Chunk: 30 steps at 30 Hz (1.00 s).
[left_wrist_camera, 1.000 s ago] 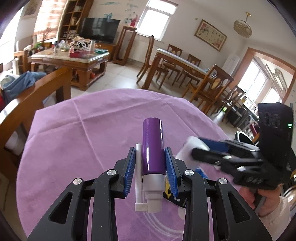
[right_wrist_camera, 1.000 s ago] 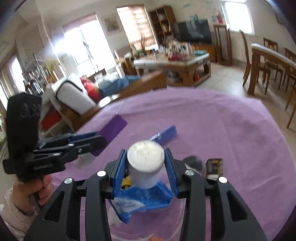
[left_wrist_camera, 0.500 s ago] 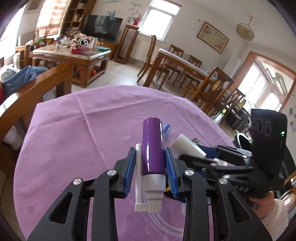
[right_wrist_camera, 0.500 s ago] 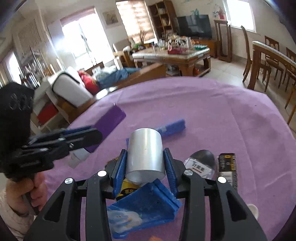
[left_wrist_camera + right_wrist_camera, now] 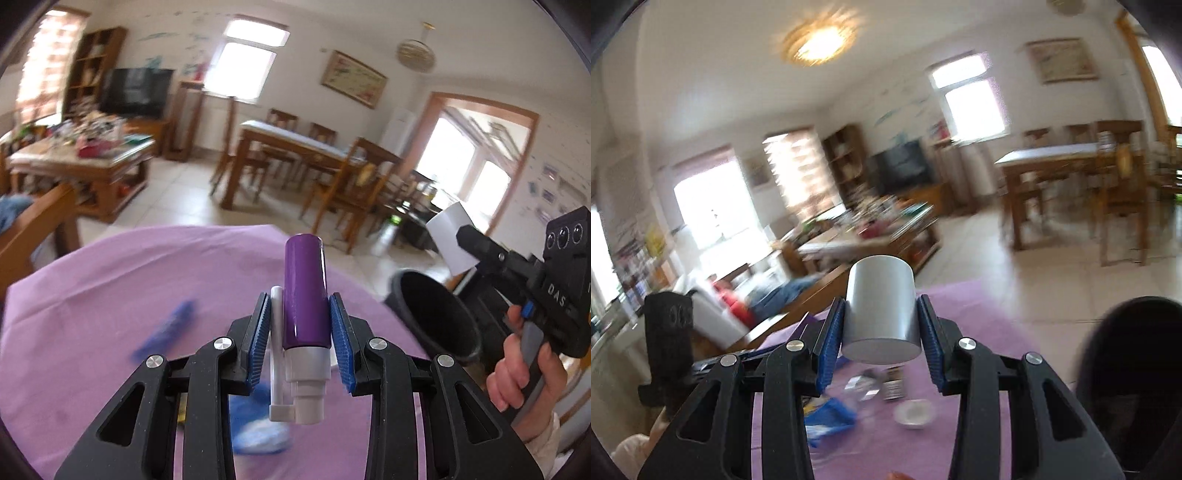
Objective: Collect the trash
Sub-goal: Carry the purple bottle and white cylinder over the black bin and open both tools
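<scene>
Purple-clothed surface (image 5: 110, 295) nearby; each pinched item should be released only once centred above the bin (image 5: 436, 314): purple tube (image 5: 306, 291) in the left claw (image 5: 300, 343), grey cylinder (image 5: 881, 310) in the right claw (image 5: 882, 343).

Between my left gripper's (image 5: 298, 332) pads sits a bottle (image 5: 306, 295), raised above the tablecloth (image 5: 110, 280). To its right, beyond the table's edge, stands a bin (image 5: 436, 314), with my right gripper (image 5: 881, 332) above it, clamping a cylinder (image 5: 881, 310). Below lie wrappers (image 5: 827, 417), a small dish (image 5: 914, 413) and a tube (image 5: 166, 328).
</scene>
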Each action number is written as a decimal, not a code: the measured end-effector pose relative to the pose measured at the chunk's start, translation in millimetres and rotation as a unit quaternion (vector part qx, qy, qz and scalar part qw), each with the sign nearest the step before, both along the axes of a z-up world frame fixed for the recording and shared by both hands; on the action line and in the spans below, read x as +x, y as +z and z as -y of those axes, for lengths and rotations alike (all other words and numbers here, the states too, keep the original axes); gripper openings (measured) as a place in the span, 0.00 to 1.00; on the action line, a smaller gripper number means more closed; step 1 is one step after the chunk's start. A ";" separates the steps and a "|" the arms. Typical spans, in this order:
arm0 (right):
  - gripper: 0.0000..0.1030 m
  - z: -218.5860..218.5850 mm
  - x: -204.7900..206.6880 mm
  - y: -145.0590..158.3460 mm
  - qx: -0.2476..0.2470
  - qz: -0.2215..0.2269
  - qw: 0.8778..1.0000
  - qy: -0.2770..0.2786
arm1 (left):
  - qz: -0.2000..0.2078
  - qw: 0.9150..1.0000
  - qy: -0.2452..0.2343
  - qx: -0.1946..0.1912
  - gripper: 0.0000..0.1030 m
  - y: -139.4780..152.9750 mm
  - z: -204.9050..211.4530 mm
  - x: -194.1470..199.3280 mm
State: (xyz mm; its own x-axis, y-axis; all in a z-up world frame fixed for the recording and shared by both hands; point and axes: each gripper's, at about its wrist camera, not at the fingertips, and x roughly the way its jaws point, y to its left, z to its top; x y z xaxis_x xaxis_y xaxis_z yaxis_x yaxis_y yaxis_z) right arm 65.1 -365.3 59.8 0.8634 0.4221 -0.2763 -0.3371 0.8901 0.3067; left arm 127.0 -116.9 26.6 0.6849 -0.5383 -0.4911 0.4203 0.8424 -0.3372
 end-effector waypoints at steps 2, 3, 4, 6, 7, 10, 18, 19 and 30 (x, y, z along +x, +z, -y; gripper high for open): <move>0.38 28.4 -8.2 3.9 0.003 0.006 0.999 -0.040 | 0.007 1.000 -0.023 -0.001 0.31 4.1 28.8 0.7; 0.38 43.2 -13.1 6.0 0.005 0.009 0.998 -0.059 | 0.009 0.999 -0.036 -0.001 0.31 5.2 44.0 1.5; 0.38 63.6 -20.1 8.6 0.011 0.014 0.996 -0.084 | 0.013 0.999 -0.053 -0.002 0.31 7.5 63.7 2.2; 0.38 93.1 -30.6 11.0 0.016 0.021 0.992 -0.124 | 0.016 0.997 -0.074 -0.005 0.31 7.6 92.9 1.2; 0.38 103.8 -32.8 11.9 0.020 0.021 0.990 -0.139 | 0.017 0.996 -0.086 -0.007 0.31 7.6 107.2 1.8; 0.38 144.4 -42.0 8.5 0.041 0.021 0.981 -0.190 | 0.016 0.993 -0.120 -0.011 0.31 2.2 152.7 4.8; 0.38 208.8 -54.8 -14.2 0.069 0.007 0.959 -0.273 | -0.005 0.985 -0.171 -0.008 0.31 -21.6 250.3 25.7; 0.38 214.6 -55.5 -16.1 0.073 0.005 0.958 -0.277 | -0.008 0.984 -0.176 -0.007 0.31 -25.2 260.7 27.4; 0.38 239.2 -58.9 -34.4 0.101 -0.021 0.951 -0.290 | -0.026 0.981 -0.194 0.008 0.31 -57.8 321.0 45.8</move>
